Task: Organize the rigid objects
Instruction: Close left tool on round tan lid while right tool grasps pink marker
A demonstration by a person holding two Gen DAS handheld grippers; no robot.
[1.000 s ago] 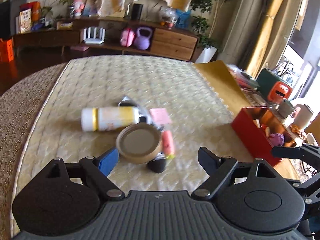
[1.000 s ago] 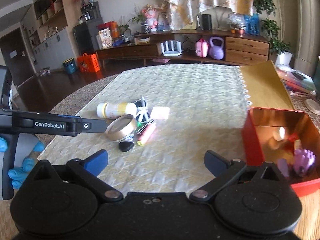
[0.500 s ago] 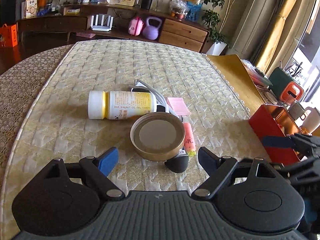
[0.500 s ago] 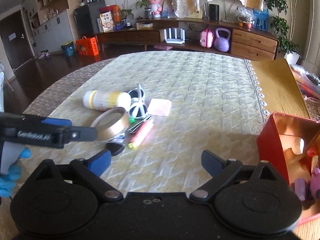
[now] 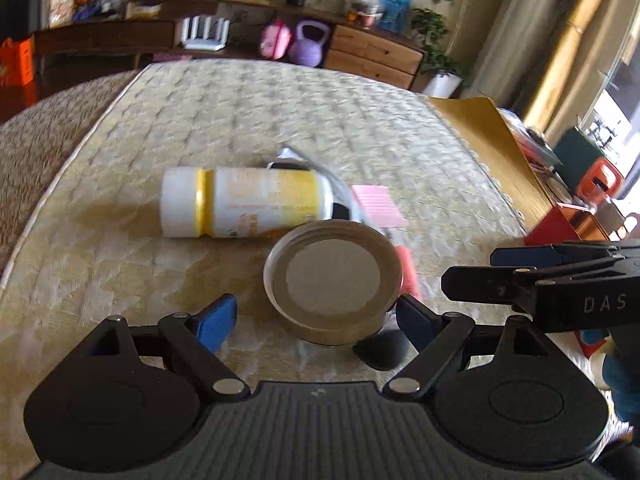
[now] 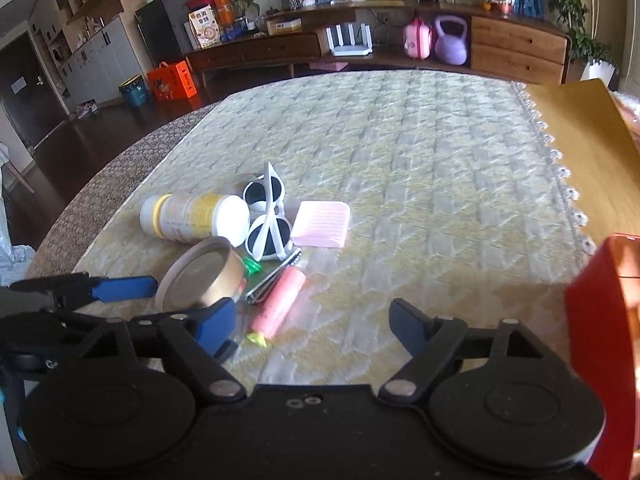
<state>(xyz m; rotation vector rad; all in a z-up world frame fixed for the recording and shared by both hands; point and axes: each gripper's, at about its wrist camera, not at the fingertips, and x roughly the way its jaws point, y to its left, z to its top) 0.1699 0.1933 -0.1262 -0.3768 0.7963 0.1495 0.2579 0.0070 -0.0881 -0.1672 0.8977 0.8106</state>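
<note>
While both pairs of tongs stand spread wide and hold nothing, the left tongs (image 5: 316, 314) straddle the near rim of one round tin (image 5: 333, 280). Beyond it lies one white-and-yellow bottle (image 5: 244, 207) on its side, with one pair of white sunglasses (image 6: 269, 216) and one pink pad (image 6: 321, 224) past that. The right tongs (image 6: 314, 326) hover level just right of one pink marker (image 6: 280, 302). Bare quilted cloth (image 6: 420, 168) stretches ahead; one red box (image 6: 600, 320) sits at the far right edge.
</note>
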